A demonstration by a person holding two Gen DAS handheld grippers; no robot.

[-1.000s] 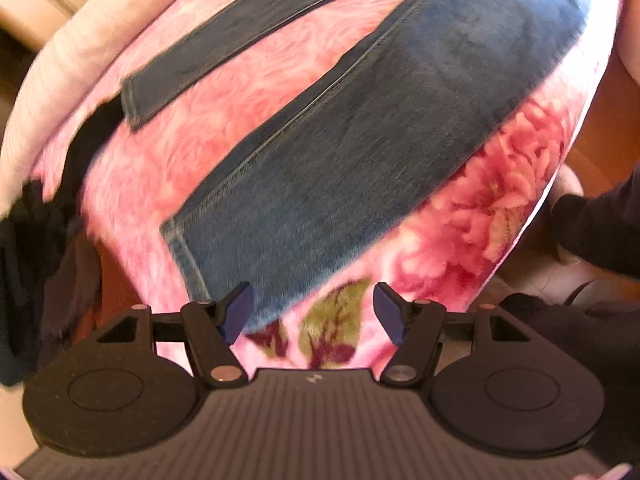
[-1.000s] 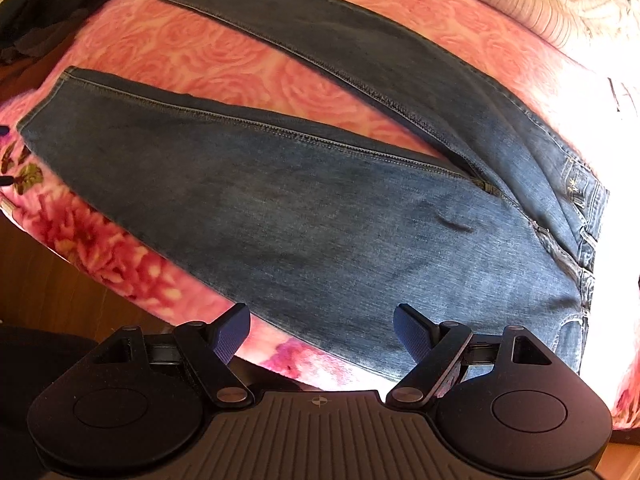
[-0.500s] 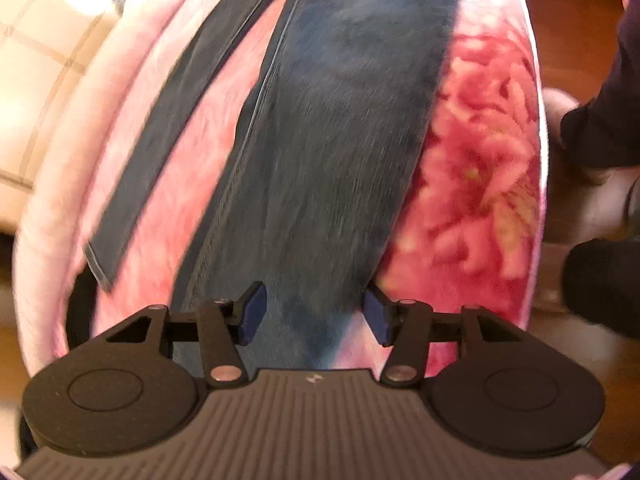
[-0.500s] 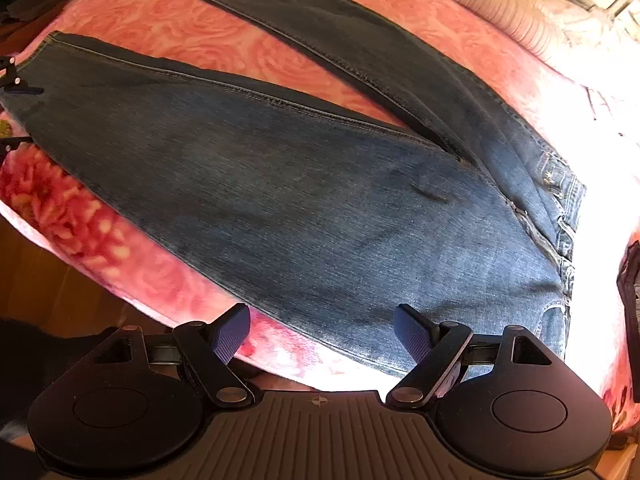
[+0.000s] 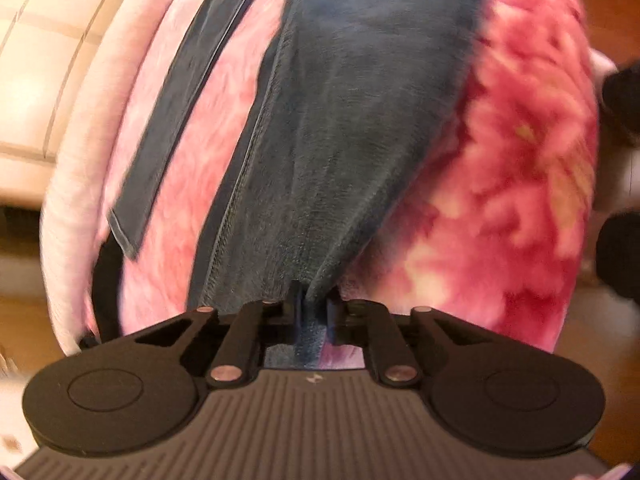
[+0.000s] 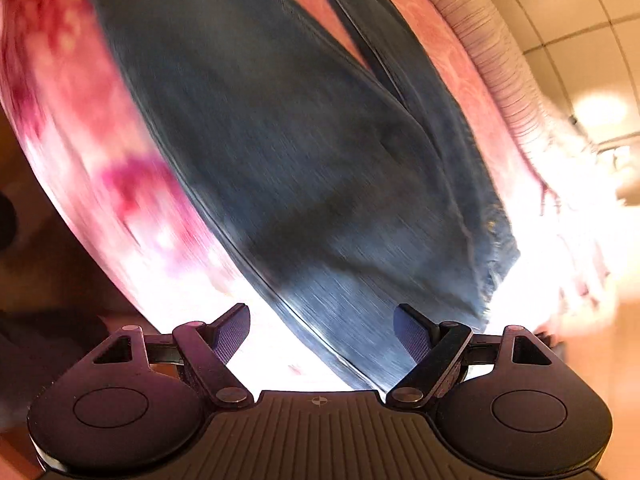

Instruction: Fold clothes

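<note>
Bare pink floral fleece blanket (image 5: 520,184) lies open to the right of the blue denim jeans (image 5: 360,120). A narrower pink strip runs between the two trouser legs. A ribbed white pillow (image 6: 492,56) borders the far side of the bed.

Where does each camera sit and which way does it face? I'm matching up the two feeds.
Left wrist: on the left gripper, looking along the nearer leg of the jeans from its hem, which the shut gripper pinches; a dark-clothed part of the person at the right edge.
Right wrist: on the open right gripper, facing the jeans' wide waist end; blurred.
Shared: the jeans and the pink floral blanket.
</note>
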